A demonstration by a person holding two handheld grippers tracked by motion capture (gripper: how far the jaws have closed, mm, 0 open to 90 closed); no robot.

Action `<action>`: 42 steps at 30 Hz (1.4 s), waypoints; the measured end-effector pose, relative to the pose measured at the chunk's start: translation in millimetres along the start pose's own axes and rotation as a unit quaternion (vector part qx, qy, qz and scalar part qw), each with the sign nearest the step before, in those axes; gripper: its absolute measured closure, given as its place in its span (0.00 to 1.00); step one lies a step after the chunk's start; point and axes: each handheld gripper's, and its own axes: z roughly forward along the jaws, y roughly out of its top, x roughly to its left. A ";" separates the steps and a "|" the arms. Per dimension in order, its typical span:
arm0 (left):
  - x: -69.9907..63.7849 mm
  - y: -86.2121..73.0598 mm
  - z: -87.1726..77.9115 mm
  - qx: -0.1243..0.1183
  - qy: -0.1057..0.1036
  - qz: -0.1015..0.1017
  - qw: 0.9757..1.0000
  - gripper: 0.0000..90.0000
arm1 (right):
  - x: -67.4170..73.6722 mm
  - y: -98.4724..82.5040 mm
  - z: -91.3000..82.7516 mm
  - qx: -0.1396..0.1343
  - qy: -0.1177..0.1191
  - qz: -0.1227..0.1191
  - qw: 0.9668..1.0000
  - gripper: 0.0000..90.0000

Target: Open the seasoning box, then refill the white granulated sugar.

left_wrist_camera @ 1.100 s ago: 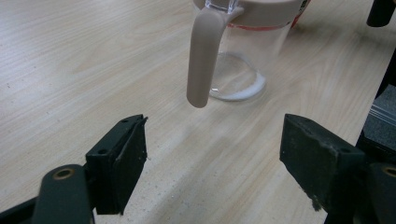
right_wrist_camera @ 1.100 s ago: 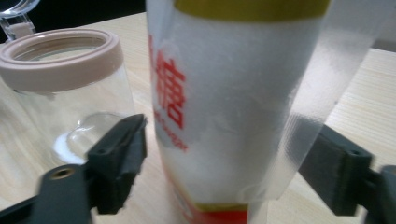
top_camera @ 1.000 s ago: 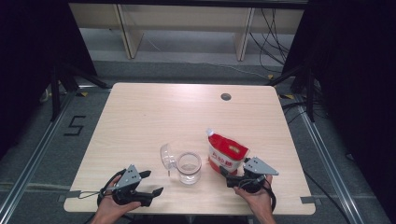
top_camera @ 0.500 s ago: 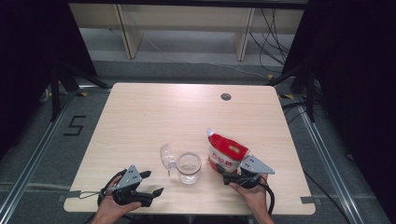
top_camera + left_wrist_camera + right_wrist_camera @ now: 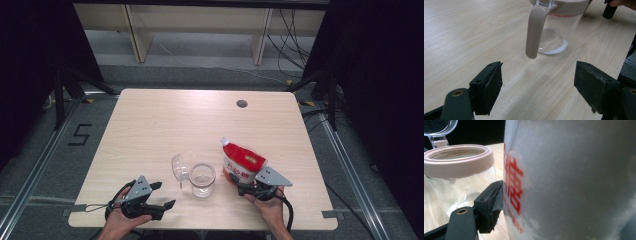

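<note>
We see the right gripper (image 5: 243,186) closing on the pouch (image 5: 243,161): soft, glossy, red-and-white plastic near the table's (image 5: 150,125) front edge; one pad touches it, the far pad is hidden. Just left stands the clear jar (image 5: 202,179), beige rim, hinged lid open. The left gripper (image 5: 161,195) rests spread wide, empty, near the jar. The table's far half offers open room.

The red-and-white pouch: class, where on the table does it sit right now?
In the high view the red-and-white pouch sits near the table's front edge, right of centre, just right of the clear jar, with the right tool at its base.
</note>
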 end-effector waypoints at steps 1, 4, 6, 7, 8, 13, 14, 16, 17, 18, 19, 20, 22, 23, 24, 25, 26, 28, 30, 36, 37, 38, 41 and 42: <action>-1.1 -0.8 1.8 -0.005 -0.001 -0.017 1.000 0.25 | -0.2 0.0 0.3 -0.002 0.001 -0.001 1.000 0.29; 0.5 -1.3 2.0 0.002 0.002 -0.005 1.000 0.25 | 0.8 0.1 0.0 0.004 0.009 0.010 1.000 0.30; -0.7 -2.1 2.2 0.004 0.001 -0.014 1.000 0.25 | -0.9 0.4 0.8 0.001 0.013 -0.002 1.000 0.32; -1.2 -2.3 2.4 0.001 0.000 -0.014 1.000 0.25 | 0.8 0.1 1.9 -0.002 0.023 0.013 1.000 0.32; -1.1 -2.1 2.7 -0.002 0.000 -0.009 1.000 0.25 | -0.2 0.1 1.6 0.005 0.020 0.006 1.000 0.32; 1.2 -1.0 1.8 0.006 -0.002 0.007 1.000 0.25 | -0.2 0.8 2.9 -0.010 0.022 0.008 1.000 0.33; 1.2 -1.3 2.1 0.006 -0.004 0.005 1.000 0.25 | 1.1 0.8 2.5 -0.007 0.018 0.017 1.000 0.33; -0.1 -2.1 3.7 -0.003 -0.006 -0.005 1.000 0.25 | -1.5 0.9 4.1 -0.007 0.024 0.002 1.000 0.33; -0.3 -1.9 2.8 -0.001 -0.005 -0.002 1.000 0.25 | -1.9 0.9 4.3 -0.005 0.026 0.005 1.000 0.34; -1.2 -1.9 2.8 -0.005 -0.005 -0.004 1.000 0.25 | -0.4 0.5 3.6 -0.007 0.014 0.015 1.000 0.34; -1.2 -1.6 2.3 -0.004 -0.007 -0.005 1.000 0.25 | -0.5 0.5 3.9 -0.007 0.018 0.017 1.000 0.36; -1.0 -1.6 2.6 -0.008 -0.007 -0.004 1.000 0.25 | -0.6 0.5 4.0 -0.008 0.020 0.016 1.000 0.39; -0.4 -0.7 1.8 -0.007 -0.004 -0.004 1.000 0.25 | -1.1 0.7 4.7 -0.010 0.026 0.007 1.000 0.41; 0.2 -0.5 1.9 -0.007 -0.005 -0.004 1.000 0.25 | -1.1 0.9 4.5 -0.005 0.028 0.006 1.000 0.42; 0.3 -0.3 2.0 -0.004 -0.005 -0.006 1.000 0.25 | -0.6 1.4 4.5 -0.006 0.033 0.012 0.999 0.43; -0.1 -0.4 2.2 -0.003 -0.004 -0.006 1.000 0.25 | -0.6 1.4 4.1 -0.011 0.021 0.012 1.000 0.43; 0.1 -0.6 2.7 -0.003 -0.007 -0.005 1.000 0.25 | 0.1 1.8 2.7 -0.007 0.026 0.021 0.999 0.43; -0.7 -0.8 3.5 -0.004 -0.008 -0.006 1.000 0.25 | 0.4 2.4 2.4 -0.012 0.016 0.029 0.999 0.44; 0.1 -0.6 3.4 -0.003 -0.008 -0.004 1.000 0.25 | 0.8 3.2 1.3 0.002 0.019 0.036 0.999 0.45; -2.1 -1.4 4.6 0.000 -0.003 -0.007 1.000 0.25 | 0.7 6.5 -2.6 0.002 0.016 0.041 0.999 0.46; -1.2 -1.3 4.1 0.000 0.000 0.003 1.000 0.25 | -0.2 7.9 -4.1 0.002 0.004 0.030 1.000 0.46; -1.7 -2.3 3.7 -0.002 0.005 0.001 1.000 0.25 | 2.8 9.0 -6.4 0.009 0.005 0.046 0.999 0.46; 0.8 -3.2 1.3 0.001 0.009 0.003 1.000 0.25 | -1.3 11.9 -12.3 0.029 -0.010 0.017 0.999 0.47; 0.8 -3.2 1.0 0.000 0.005 0.000 1.000 0.25 | -0.4 13.1 -14.0 0.025 -0.008 0.021 0.999 0.47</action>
